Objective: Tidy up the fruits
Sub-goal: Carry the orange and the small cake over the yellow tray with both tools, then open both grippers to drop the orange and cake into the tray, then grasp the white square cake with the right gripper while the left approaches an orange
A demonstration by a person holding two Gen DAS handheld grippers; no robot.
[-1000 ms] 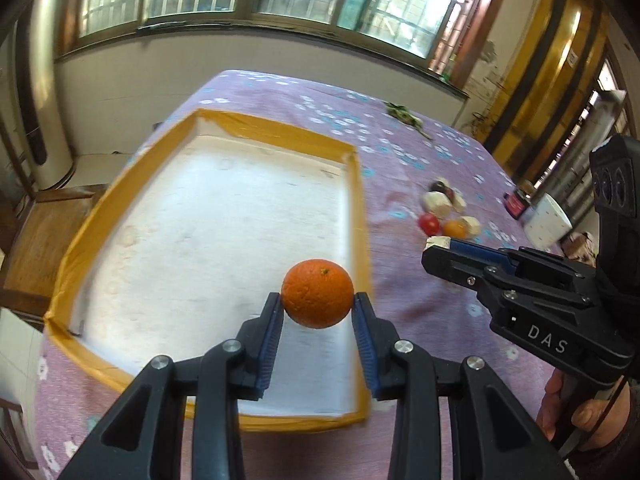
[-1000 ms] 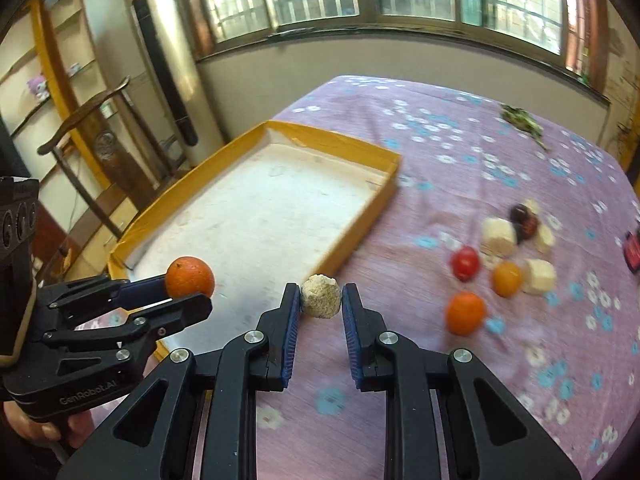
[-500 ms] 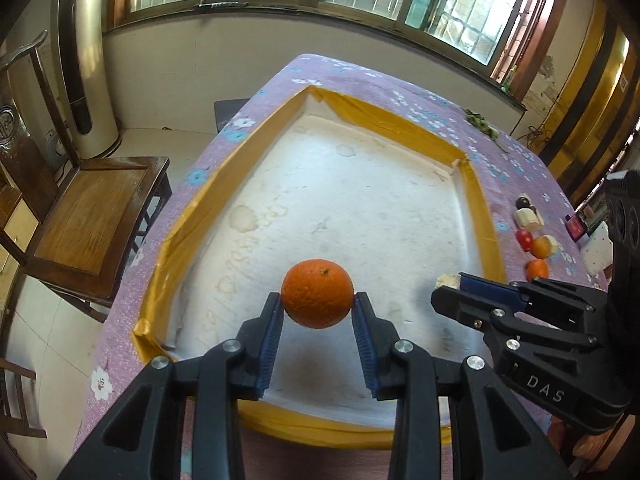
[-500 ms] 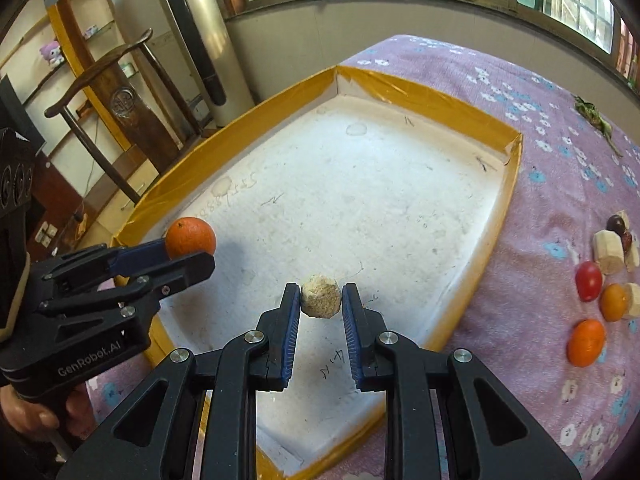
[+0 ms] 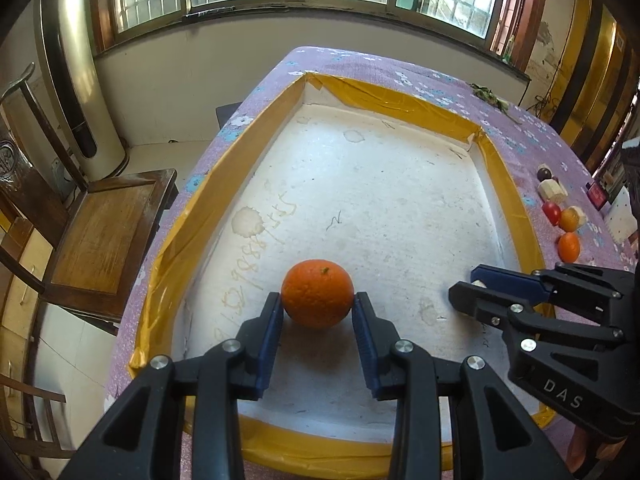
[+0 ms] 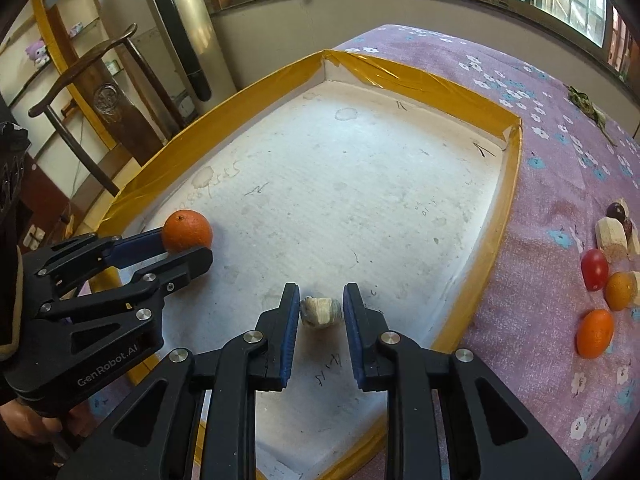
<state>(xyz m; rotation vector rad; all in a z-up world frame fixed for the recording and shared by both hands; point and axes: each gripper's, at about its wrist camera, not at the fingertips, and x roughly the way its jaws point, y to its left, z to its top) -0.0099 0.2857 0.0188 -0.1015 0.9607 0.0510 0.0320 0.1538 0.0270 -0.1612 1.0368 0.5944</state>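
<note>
My left gripper [image 5: 318, 306] is shut on an orange [image 5: 318, 293] low over the near left part of the white tray with yellow taped walls [image 5: 400, 94]; the orange also shows in the right wrist view [image 6: 187, 230]. My right gripper [image 6: 321, 312] stands over the tray's near right part with its jaws slightly apart around a beige lump [image 6: 321, 311], which rests on the tray floor. The tray also shows in the right wrist view [image 6: 424, 76].
Several fruits and beige blocks lie on the purple flowered cloth right of the tray: a small orange [image 6: 595, 333], a red tomato [image 6: 594, 268], a dark plum [image 6: 616, 211]. A wooden chair [image 5: 104, 224] stands left of the table. A sprig of leaves [image 6: 586, 106] lies far back.
Both grippers have moved lower into the tray. The right jaws have opened a little, and the beige lump now sits on the tray floor. The left gripper still holds the orange.
</note>
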